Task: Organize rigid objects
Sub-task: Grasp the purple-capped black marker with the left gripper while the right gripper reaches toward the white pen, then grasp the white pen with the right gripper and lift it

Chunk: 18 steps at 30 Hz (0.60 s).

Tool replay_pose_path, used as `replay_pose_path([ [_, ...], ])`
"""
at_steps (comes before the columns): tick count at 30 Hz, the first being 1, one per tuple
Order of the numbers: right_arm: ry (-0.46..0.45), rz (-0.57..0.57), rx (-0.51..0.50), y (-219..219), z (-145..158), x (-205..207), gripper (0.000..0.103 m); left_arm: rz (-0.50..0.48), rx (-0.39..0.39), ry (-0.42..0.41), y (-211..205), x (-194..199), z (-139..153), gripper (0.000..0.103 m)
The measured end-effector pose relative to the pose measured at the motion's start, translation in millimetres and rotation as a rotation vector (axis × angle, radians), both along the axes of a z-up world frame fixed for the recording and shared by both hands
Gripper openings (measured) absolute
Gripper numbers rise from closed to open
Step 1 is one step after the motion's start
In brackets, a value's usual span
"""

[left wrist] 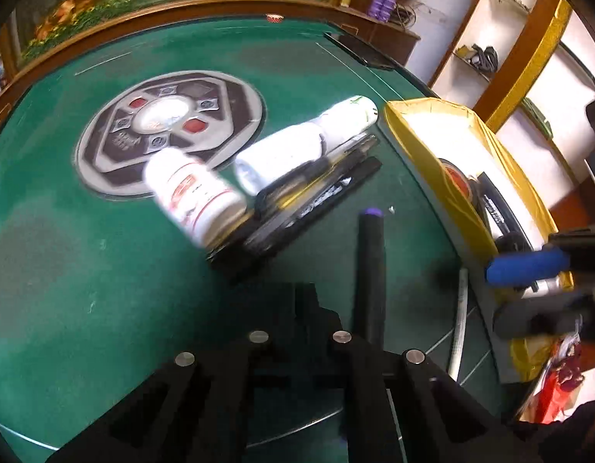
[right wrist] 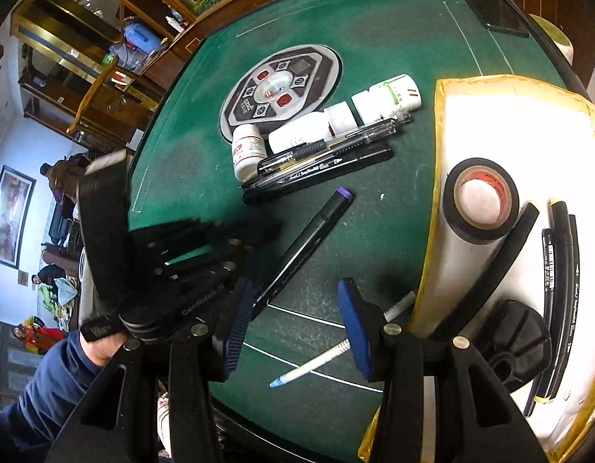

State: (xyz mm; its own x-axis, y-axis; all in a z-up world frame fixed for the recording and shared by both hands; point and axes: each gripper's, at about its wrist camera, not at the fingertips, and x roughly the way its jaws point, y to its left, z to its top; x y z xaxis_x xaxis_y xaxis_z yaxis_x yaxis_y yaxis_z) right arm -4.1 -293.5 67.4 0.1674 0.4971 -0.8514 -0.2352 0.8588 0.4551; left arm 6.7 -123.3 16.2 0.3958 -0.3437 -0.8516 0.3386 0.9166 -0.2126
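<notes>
The yellow-rimmed tray (right wrist: 440, 177), right of the right tool (right wrist: 293, 328), is holding a tape roll (right wrist: 480, 202) and pens. That tool is gaping, empty; the left tool (right wrist: 235, 247) is gripping a black marker (right wrist: 309, 239) on the surface (right wrist: 374, 31).

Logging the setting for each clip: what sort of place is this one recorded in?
Probably a home living room or a game parlour. The work surface is a green felt mahjong table with a round control panel at its centre; wooden display shelves and a framed picture stand behind.
</notes>
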Motion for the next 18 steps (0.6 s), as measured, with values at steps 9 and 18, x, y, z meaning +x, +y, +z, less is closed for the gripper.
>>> replay_pose_path([
  [9, -0.012, -0.023, 0.012, 7.0, 2.5, 4.4, 0.045, 0.103, -0.106, 0.018, 68.3, -36.0, -3.0, 0.004],
  [18, -0.007, -0.112, -0.023, -13.7, 5.5, -12.8, 0.048, -0.05, -0.164, 0.041, 36.3, -13.1, 28.8, 0.034],
])
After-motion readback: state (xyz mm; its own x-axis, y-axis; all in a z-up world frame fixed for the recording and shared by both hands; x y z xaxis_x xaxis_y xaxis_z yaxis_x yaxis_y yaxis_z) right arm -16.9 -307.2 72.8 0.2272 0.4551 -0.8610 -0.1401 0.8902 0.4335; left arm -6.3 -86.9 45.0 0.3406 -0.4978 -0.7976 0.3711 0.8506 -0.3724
